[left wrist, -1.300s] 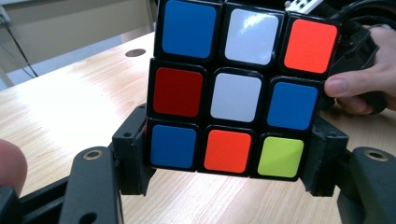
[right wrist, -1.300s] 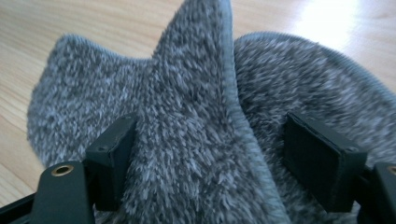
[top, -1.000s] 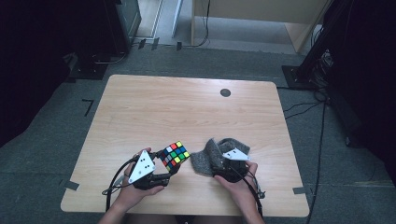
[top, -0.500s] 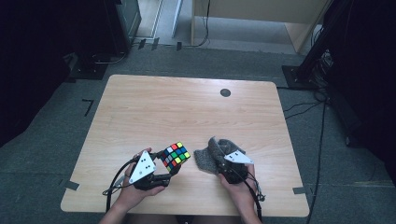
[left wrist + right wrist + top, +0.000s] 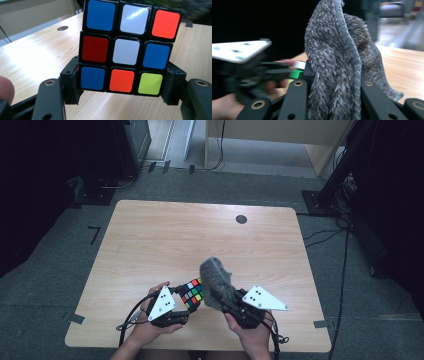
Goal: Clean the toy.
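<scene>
— High view first: where do the two grippers sit?

— Both are at the near edge of the counter point(image 5: 150, 235). The left gripper point(image 5: 186, 299) is at the near left, in the person's left hand point(image 5: 150, 327), and the right gripper point(image 5: 220, 301) is just right of it, in the right hand point(image 5: 252, 332). Each carries a grey three-cornered plate on top.

— What does the left one have?

— A puzzle cube point(image 5: 192, 293), with coloured stickers on black. In the left gripper view the cube point(image 5: 128, 48) stands between the two black jaws, which are clamped on its lower row from both sides. The face toward the camera reads blue, white, orange along the top, red, white, blue in the middle, and blue, orange, yellow-green at the bottom. It is held just above the wood.

— And the right?

— A grey fluffy cloth point(image 5: 216, 282). In the right gripper view the cloth point(image 5: 337, 65) rises in a bunched fold from between the jaws, which have just been closing and now pinch it, with its stitched hem running up the middle. It is lifted off the counter.

— How close are cloth and cube?

— In the high view the cloth stands right beside the cube's right side; whether they touch I cannot tell. Far off on the counter sits a small dark round hole point(image 5: 241, 219), well apart from both.
</scene>
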